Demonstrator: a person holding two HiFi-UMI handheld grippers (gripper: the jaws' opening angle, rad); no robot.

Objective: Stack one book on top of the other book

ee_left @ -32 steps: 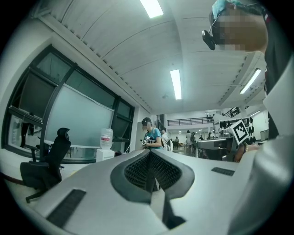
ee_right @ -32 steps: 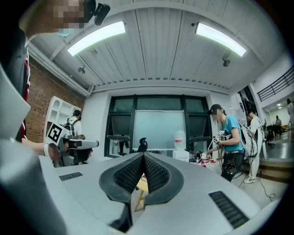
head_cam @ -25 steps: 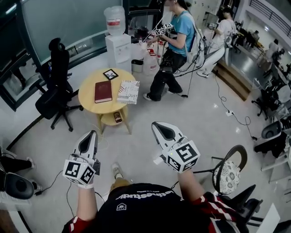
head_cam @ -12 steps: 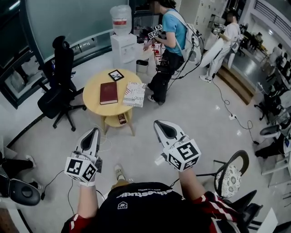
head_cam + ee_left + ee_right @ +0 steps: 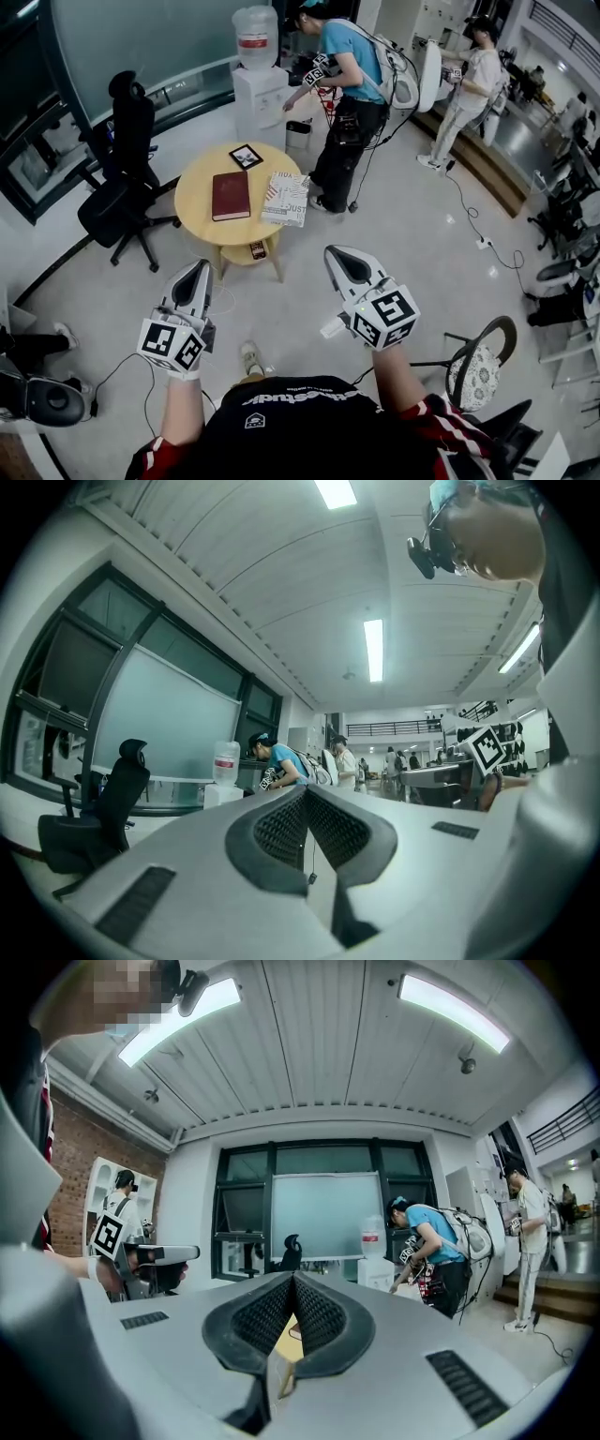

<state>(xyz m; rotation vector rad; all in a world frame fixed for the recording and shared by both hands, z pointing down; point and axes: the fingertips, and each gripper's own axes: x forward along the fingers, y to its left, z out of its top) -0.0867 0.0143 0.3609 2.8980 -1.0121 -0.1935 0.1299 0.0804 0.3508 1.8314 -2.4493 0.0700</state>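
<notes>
In the head view a dark red book (image 5: 231, 195) and a white patterned book (image 5: 286, 199) lie side by side on a round yellow table (image 5: 197, 208), well ahead of both grippers. My left gripper (image 5: 202, 266) points toward the table, its jaws together with nothing between them. My right gripper (image 5: 331, 252) is held beside it, also shut and empty. The left gripper view shows that gripper (image 5: 307, 789) with its pads meeting at the tip. The right gripper (image 5: 292, 1277) looks the same in its own view, and a sliver of the yellow table (image 5: 289, 1337) shows behind its tips.
A small framed picture (image 5: 246, 156) sits at the table's far edge. A black office chair (image 5: 127, 178) stands left of the table and a water dispenser (image 5: 260, 75) behind it. A person in a blue shirt (image 5: 352, 56) bends close to the table's right. Another chair (image 5: 478, 361) is at my right.
Both grippers and the camera have moved toward the table, which now sits nearer in the head view. The person in blue has bent toward the dispenser.
</notes>
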